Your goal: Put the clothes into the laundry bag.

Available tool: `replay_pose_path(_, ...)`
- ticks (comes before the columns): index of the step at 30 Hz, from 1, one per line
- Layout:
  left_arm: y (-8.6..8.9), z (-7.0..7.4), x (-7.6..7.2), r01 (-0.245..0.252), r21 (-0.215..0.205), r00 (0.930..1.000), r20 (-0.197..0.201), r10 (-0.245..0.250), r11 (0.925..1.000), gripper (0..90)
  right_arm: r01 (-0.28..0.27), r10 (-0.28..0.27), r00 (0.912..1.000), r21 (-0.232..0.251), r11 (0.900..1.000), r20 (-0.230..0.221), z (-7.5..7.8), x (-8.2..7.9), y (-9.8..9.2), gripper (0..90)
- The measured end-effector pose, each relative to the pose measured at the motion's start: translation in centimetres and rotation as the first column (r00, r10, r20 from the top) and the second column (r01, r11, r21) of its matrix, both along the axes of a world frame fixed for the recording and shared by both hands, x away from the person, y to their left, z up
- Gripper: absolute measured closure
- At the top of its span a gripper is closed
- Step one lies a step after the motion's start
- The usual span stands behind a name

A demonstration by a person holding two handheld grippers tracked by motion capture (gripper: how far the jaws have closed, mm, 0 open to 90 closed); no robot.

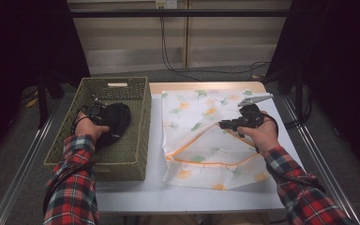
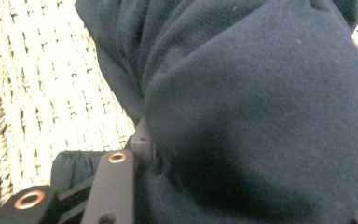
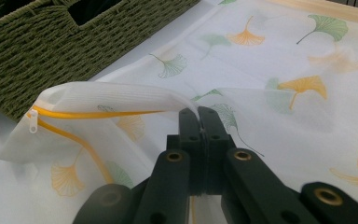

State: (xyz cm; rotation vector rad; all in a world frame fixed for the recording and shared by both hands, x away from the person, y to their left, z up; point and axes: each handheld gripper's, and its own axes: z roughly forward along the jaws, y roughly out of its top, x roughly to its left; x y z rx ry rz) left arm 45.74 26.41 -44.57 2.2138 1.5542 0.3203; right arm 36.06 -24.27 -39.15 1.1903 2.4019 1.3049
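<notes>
Item 1, woven basket [image 1: 136,136]: olive green, on the table [image 1: 187,197], enclosing the left gripper [image 1: 95,111].

Item 2, left gripper: jaws part-closed around a bundled dark garment [image 1: 116,119] that bulges between and ahead of them; the left gripper view shows cloth [image 2: 261,121] pressed against the jaw. Risk: the hold looks to take a surface fold rather than the whole bundle, so on lifting the garment may unroll, trail, or snag on the basket wall.

Item 3, mesh laundry bag [image 1: 201,105]: white, ginkgo-leaf print, orange zip edge [image 3: 70,114], lying flat on the table beneath and ahead of the right gripper [image 1: 229,124].

Item 4, right gripper [image 3: 199,114]: jaws pressed together, pinching the upper lip of the bag's mouth and holding it raised. Risk: thin mesh may slip from the pinch, the mouth would sag shut, and the garment would land on top of the bag.
</notes>
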Motion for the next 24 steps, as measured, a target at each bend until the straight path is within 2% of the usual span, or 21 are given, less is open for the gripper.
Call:
replay_pose_path(2,0.0,0.1,0.0,-0.023,-0.008,0.9997,0.000,0.023,0.9997,56.8,0.000,0.000,1.0000,-0.002,1.000,0.001,-0.1,0.0,-0.1,90.0)
replay_pose_path(4,0.0,0.4,0.1,-0.015,0.000,0.9998,-0.013,0.015,0.9999,57.3,0.004,-0.004,1.0000,0.002,1.000,-0.002,-0.1,0.1,-0.1,90.0)
replay_pose_path(6,-0.1,0.8,0.1,-0.022,-0.026,0.9992,-0.034,0.021,0.9994,57.6,0.006,-0.006,1.0000,0.002,1.000,-0.004,0.0,0.1,-0.2,90.0)
replay_pose_path(10,0.2,1.8,-0.1,-0.053,-0.079,0.9977,-0.046,0.050,0.9954,57.9,0.009,-0.009,1.0000,0.004,1.000,0.000,0.0,0.2,-0.5,90.0)
replay_pose_path(14,0.3,3.6,-0.4,-0.038,-0.118,0.9981,-0.052,0.032,0.9923,58.0,0.012,-0.012,0.9999,0.005,1.000,0.001,0.0,0.3,-0.5,90.0)
replay_pose_path(18,0.5,5.4,-0.7,-0.039,-0.183,0.9966,-0.078,0.025,0.9823,58.0,0.012,-0.012,0.9999,0.005,1.000,0.004,-0.1,0.2,-0.5,90.0)
replay_pose_path(20,0.5,6.2,-0.9,-0.021,-0.187,0.9962,-0.087,0.004,0.9822,58.0,0.012,-0.012,0.9999,0.006,1.000,0.005,-0.1,0.2,-0.5,90.0)
replay_pose_path(22,0.2,7.3,-1.1,-0.004,-0.188,0.9971,-0.076,-0.010,0.9822,58.0,0.011,-0.011,0.9999,0.003,1.000,0.002,-0.1,0.2,-0.5,90.0)
replay_pose_path(24,0.2,8.2,-1.2,0.002,-0.210,0.9974,-0.070,-0.017,0.9777,58.0,0.010,-0.010,0.9999,0.004,1.000,0.002,-0.1,0.2,-0.4,90.0)
